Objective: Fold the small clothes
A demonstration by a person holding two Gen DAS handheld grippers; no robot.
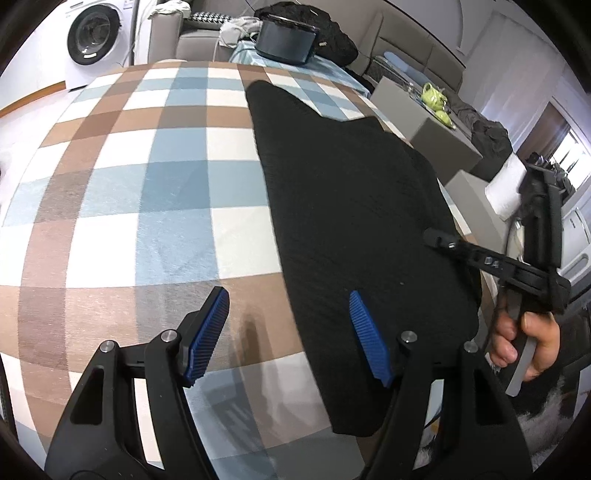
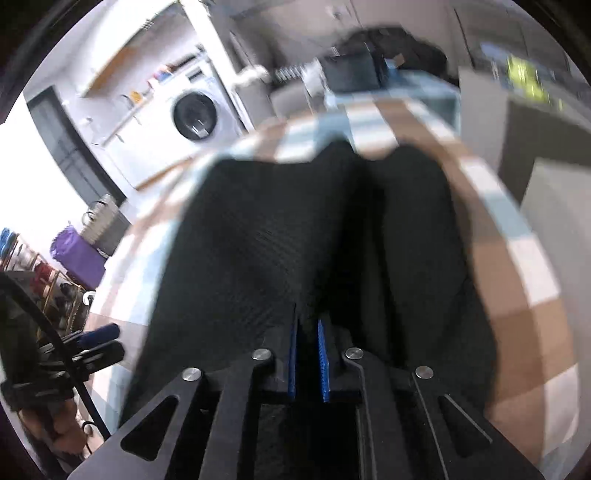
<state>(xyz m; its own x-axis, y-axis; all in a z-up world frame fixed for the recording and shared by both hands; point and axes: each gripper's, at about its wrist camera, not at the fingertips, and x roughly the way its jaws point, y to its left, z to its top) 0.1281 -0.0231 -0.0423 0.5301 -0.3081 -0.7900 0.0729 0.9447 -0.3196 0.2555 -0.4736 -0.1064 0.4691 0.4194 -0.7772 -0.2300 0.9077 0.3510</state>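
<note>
A black textured garment lies on the checked tablecloth, two leg-like ends pointing away. My left gripper is open with blue pads, hovering over the garment's near left edge and holding nothing. My right gripper shows at the garment's right edge in the left wrist view, held by a hand. In the right wrist view the right gripper has its blue pads nearly together, pinching the black garment at its near edge. That view is blurred.
A washing machine stands at the back left. A black bin and dark clothes sit at the table's far end. Grey boxes with green objects stand to the right. A paper roll is near the right gripper.
</note>
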